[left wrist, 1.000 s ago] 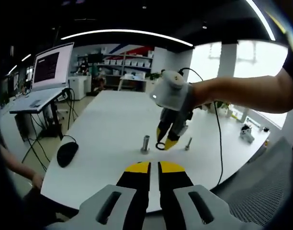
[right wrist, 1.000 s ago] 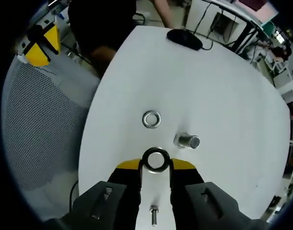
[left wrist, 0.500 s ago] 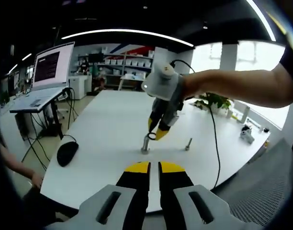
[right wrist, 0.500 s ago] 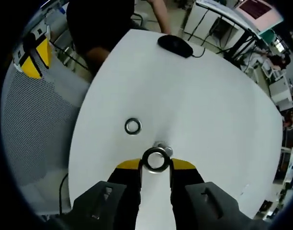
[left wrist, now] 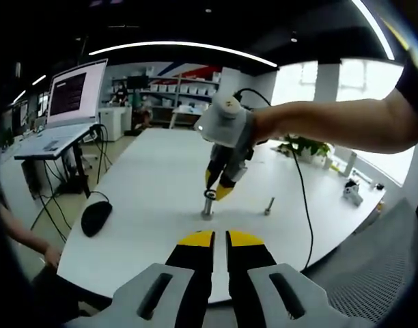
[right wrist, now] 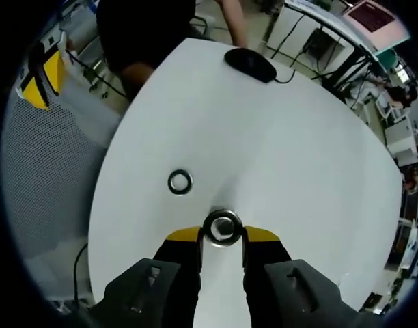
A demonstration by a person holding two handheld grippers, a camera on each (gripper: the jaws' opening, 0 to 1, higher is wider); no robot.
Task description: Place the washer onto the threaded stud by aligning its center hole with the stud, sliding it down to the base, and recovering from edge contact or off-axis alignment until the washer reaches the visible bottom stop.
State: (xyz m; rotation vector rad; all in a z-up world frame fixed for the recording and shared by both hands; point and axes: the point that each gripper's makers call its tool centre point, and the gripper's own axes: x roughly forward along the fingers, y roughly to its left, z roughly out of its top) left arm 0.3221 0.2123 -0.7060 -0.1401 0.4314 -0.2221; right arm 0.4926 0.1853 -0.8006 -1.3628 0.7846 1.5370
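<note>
My right gripper (right wrist: pixel 222 236) is shut on a steel washer (right wrist: pixel 207 228), gripping its rim between the yellow fingertips. The top of the threaded stud (right wrist: pixel 223 226) shows through the washer's hole, roughly centred. In the left gripper view the right gripper (left wrist: pixel 218 189) comes in from the right and points down at the upright stud (left wrist: pixel 207 206) on the white table (left wrist: pixel 154 171), its tips at the stud's top. My left gripper (left wrist: pixel 220 239) hovers at the near table edge, its jaws together with nothing between them.
A second washer (right wrist: pixel 179 182) lies flat on the table left of the stud. A small loose bolt (left wrist: pixel 268 205) stands right of the stud. A black mouse (left wrist: pixel 95 219) sits near the left edge, a laptop (left wrist: pixel 72 96) on a side desk beyond. A person stands at the table's edge.
The right gripper carried the washer leftward from beside the loose bolt to over the stud; the stud's top now shows inside the washer's hole. The left gripper held still.
</note>
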